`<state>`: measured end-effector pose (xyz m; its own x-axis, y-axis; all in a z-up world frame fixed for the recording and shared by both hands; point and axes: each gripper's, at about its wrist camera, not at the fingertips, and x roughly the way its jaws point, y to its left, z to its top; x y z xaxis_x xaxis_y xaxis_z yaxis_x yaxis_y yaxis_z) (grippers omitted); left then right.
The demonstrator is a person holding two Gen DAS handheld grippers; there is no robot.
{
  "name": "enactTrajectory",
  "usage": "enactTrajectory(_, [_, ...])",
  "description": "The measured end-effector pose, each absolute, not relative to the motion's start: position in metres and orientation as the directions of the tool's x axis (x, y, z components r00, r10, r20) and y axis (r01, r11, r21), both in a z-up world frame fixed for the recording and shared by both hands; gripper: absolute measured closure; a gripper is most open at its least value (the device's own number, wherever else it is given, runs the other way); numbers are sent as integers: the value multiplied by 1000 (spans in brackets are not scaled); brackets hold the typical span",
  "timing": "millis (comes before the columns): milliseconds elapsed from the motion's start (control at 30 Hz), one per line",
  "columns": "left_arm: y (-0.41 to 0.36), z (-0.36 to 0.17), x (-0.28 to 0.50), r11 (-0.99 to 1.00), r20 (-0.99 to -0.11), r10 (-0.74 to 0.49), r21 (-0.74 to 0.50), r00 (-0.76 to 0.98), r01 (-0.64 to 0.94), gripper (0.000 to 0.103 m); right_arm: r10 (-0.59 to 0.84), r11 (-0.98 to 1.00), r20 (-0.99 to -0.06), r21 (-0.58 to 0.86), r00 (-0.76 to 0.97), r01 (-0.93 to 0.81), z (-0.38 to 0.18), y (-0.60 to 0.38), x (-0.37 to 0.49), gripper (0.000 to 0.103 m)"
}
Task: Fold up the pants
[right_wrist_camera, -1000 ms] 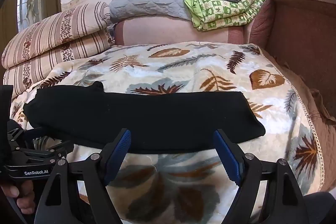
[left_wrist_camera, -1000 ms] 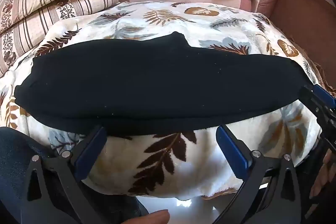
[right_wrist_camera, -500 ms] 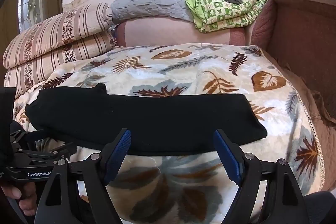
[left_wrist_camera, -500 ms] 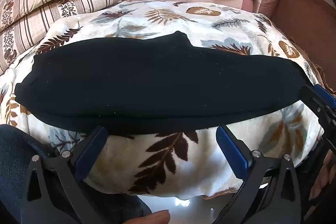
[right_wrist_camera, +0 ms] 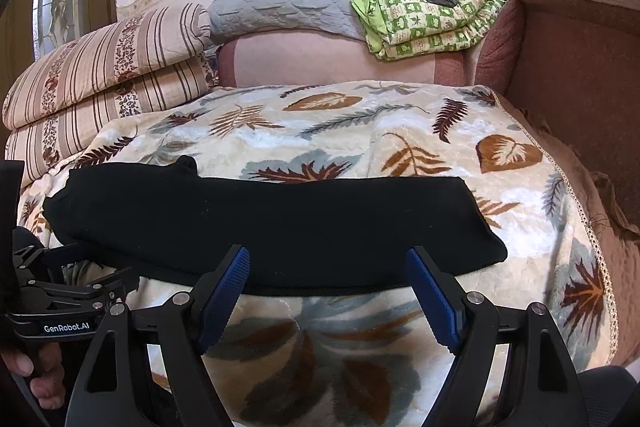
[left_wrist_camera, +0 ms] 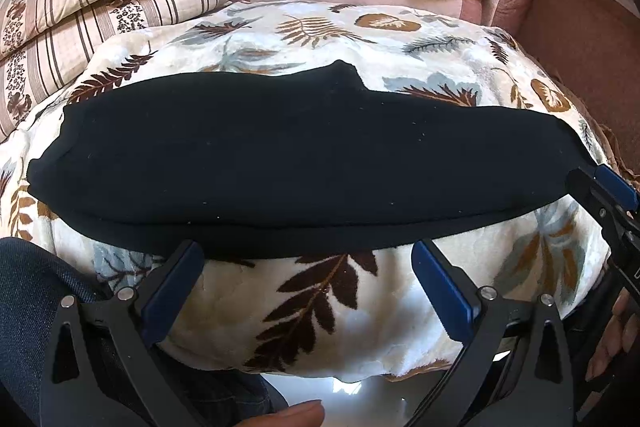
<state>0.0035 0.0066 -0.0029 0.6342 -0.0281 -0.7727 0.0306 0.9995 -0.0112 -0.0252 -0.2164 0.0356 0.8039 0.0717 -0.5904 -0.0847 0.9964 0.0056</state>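
Black pants (left_wrist_camera: 296,163) (right_wrist_camera: 272,219) lie lengthwise across a leaf-patterned blanket (left_wrist_camera: 332,303) (right_wrist_camera: 360,131), folded leg over leg into one long strip. My left gripper (left_wrist_camera: 308,259) hovers just short of the strip's near edge, open, with nothing between its blue pads. My right gripper (right_wrist_camera: 328,267) is also open and empty at the near edge, toward the strip's right half. The right gripper shows at the right edge of the left wrist view (left_wrist_camera: 612,203); the left gripper body shows at the left edge of the right wrist view (right_wrist_camera: 64,299).
Striped folded quilts (right_wrist_camera: 104,79) are stacked at the back left. A grey quilt (right_wrist_camera: 280,3) and a green patterned blanket (right_wrist_camera: 424,15) rest on the sofa back. A brown armrest (right_wrist_camera: 580,75) rises on the right. A hand (right_wrist_camera: 36,371) grips the left tool.
The left wrist view has crept slightly closer to the pants. The right gripper and the pants have stayed put.
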Motion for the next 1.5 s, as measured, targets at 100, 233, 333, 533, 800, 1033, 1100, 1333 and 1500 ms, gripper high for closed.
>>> enactTrajectory(100, [8,-3,4,1000,-773,-25,-11,633,26,0,71,996,-590,6,804,-83,36,-217,-25,21])
enactTrajectory(233, [8,-4,3,1000,-774,-24,-9,633,27,0,66,997,-584,9,809,-76,37,-219,-27,21])
enactTrajectory(333, [8,-4,3,1000,-773,-25,-10,634,27,0,55,998,-586,11,809,-60,38,-225,-27,21])
enactTrajectory(533, [7,-4,3,1000,-773,-26,-9,634,30,0,33,999,-580,21,814,-26,41,-239,-32,21])
enactTrajectory(800, [3,-5,3,999,-775,-25,-5,632,34,0,19,1000,-584,23,812,-7,38,-250,-35,21])
enactTrajectory(1033, [4,-6,3,999,-777,-23,-3,629,32,0,39,999,-586,8,809,-42,36,-242,-35,21])
enactTrajectory(1100, [4,-5,2,999,-776,-24,-4,630,33,0,40,999,-589,3,807,-48,35,-240,-35,21])
enactTrajectory(1333, [4,-7,3,999,-777,-24,-5,629,31,0,43,999,-586,11,809,-45,35,-242,-35,21])
enactTrajectory(1500, [5,-7,3,999,-778,-24,-5,628,32,0,47,999,-587,6,808,-54,34,-240,-35,21])
